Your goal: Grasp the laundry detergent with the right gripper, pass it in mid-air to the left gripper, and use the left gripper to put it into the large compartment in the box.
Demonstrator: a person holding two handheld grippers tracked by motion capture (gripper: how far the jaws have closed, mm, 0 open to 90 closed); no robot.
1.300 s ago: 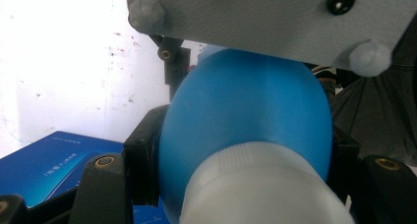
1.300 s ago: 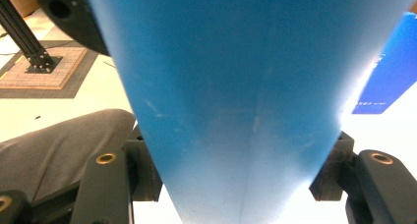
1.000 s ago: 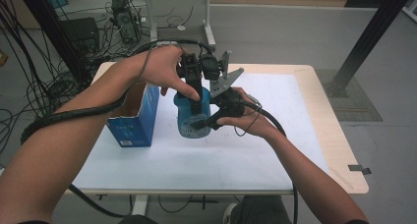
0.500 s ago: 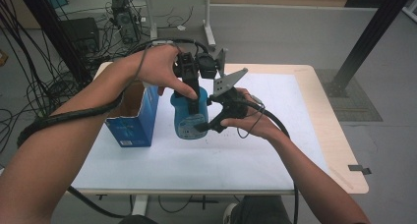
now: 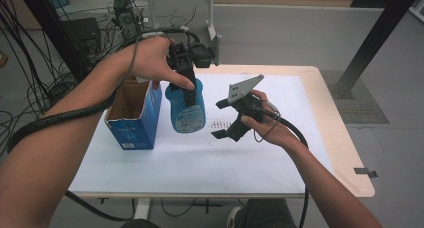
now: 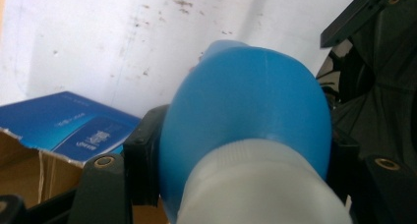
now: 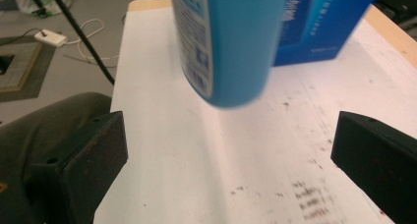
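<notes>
I am working in what looks like a robotics lab or test room, not a home. My bench is a pale wooden table (image 5: 334,119) covered with a scuffed white sheet (image 5: 200,158), standing on a bare grey floor (image 5: 300,38). Thick black cables (image 5: 35,63) hang in bundles at the left beside dark electronic equipment (image 5: 82,33), a black metal frame post (image 5: 372,38) slants at the right, and another desk's white metal legs (image 5: 212,18) stand behind.
</notes>
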